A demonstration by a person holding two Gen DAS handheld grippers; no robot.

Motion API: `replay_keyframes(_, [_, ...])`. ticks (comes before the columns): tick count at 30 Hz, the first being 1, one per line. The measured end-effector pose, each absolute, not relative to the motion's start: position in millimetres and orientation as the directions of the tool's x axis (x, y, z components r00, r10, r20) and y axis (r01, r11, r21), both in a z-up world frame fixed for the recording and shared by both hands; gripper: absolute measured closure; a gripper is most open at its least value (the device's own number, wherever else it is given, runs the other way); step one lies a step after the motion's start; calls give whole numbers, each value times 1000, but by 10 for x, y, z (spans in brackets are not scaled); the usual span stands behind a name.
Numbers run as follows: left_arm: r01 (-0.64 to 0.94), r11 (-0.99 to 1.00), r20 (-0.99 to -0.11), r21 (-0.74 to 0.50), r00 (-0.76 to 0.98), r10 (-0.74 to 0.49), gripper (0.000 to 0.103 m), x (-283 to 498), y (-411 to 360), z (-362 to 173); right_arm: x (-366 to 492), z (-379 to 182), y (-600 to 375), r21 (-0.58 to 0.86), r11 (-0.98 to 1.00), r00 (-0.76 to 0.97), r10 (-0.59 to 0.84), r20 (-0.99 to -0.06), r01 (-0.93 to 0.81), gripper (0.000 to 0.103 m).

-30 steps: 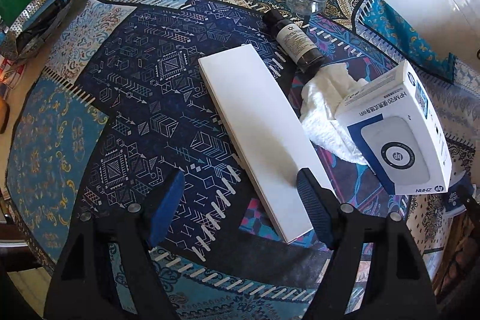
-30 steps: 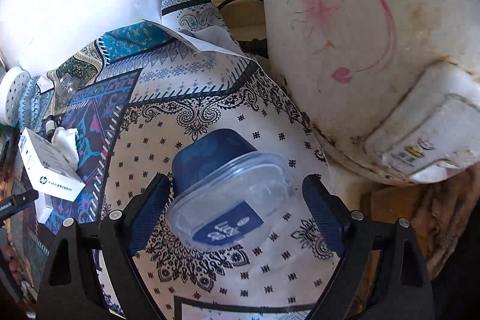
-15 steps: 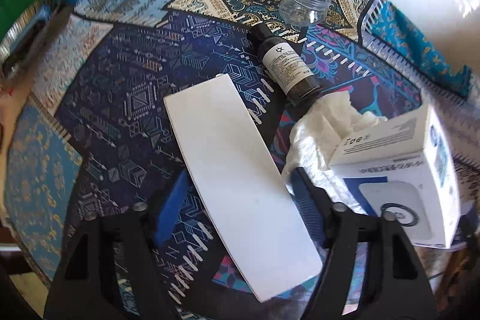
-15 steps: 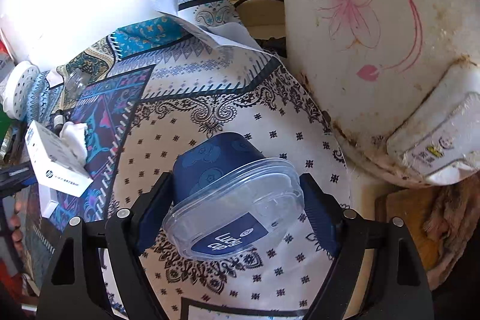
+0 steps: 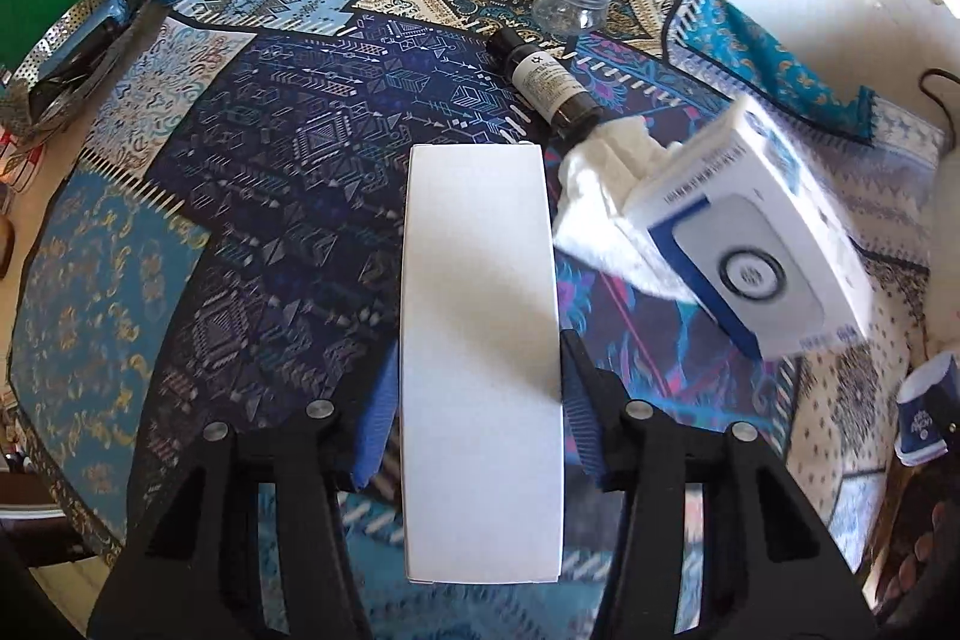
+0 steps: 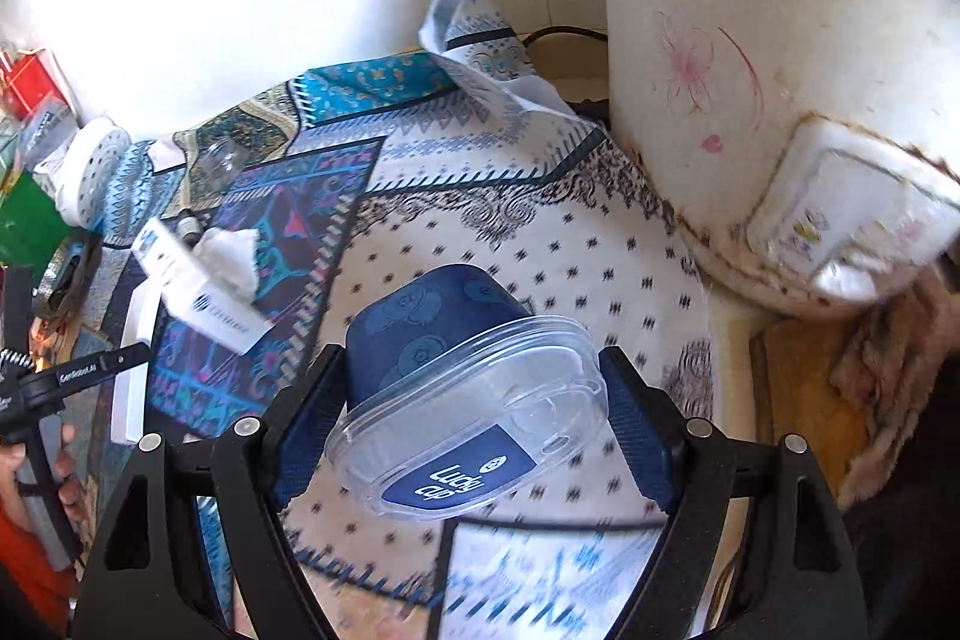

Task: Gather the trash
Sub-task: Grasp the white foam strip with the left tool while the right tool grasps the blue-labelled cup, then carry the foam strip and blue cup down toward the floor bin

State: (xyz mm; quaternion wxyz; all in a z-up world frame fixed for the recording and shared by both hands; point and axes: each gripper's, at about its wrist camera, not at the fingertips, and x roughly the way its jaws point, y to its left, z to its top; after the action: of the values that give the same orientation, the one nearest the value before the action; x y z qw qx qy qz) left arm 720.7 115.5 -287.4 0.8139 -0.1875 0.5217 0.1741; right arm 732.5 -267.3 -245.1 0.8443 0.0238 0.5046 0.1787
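left wrist view – left claw (image 5: 477, 418) closing around white box (image 5: 483, 340), pad contact hidden.

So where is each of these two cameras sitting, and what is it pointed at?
Left wrist: rides on the left gripper, looking steeply down at the patterned cloth; its closing fingers flank a long white box.
Right wrist: rides on the right gripper, looking down at a blue lidded cup between its fingers; a hand shows at the left edge.
Shared: the printed white box, tissue, cloth.
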Motion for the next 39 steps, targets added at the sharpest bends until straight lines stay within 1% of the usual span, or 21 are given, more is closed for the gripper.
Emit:
replay_keyframes(3, [-449,886,-899,-113,427,101,53,6957,1071,-2690,7095,-2336,-2616,226,933,439,334,-834,-280,22])
replay_keyframes(6, [-411,902,-876,-131,474,89,53,6674,1033,-2480,6802,-2194,-2517,220,931,462,337,-820,-290,22])
replay_keyframes(12, [-320,936,-833,-144,550,60,53,5864,924,-2120,6004,-1944,-2237,201,934,514,332,-791,-294,22])
replay_keyframes(19, [-206,970,-804,-126,594,21,53,4719,952,-2011,4814,-1900,-1880,203,942,554,324,-767,-268,22])
replay_keyframes(22, [-168,977,-803,-130,596,-4,53,4233,998,-2041,4350,-1959,-1724,214,942,555,326,-765,-258,22])
replay_keyframes(24, [-150,983,-807,-107,590,2,53,3955,995,-2069,4107,-2004,-1636,224,942,545,329,-771,-251,22])
replay_keyframes(30, [-113,988,-846,-102,533,-26,53,3349,926,-2249,3507,-2148,-1483,251,939,483,336,-809,-233,22])
replay_keyframes(35, [-95,988,-879,-126,472,-67,53,3098,782,-2646,3233,-2371,-1531,245,944,445,321,-836,-221,22])
replay_keyframes(39, [-106,982,-914,-157,393,-104,53,3030,624,-3189,3123,-2762,-1662,249,949,413,309,-857,-192,22])
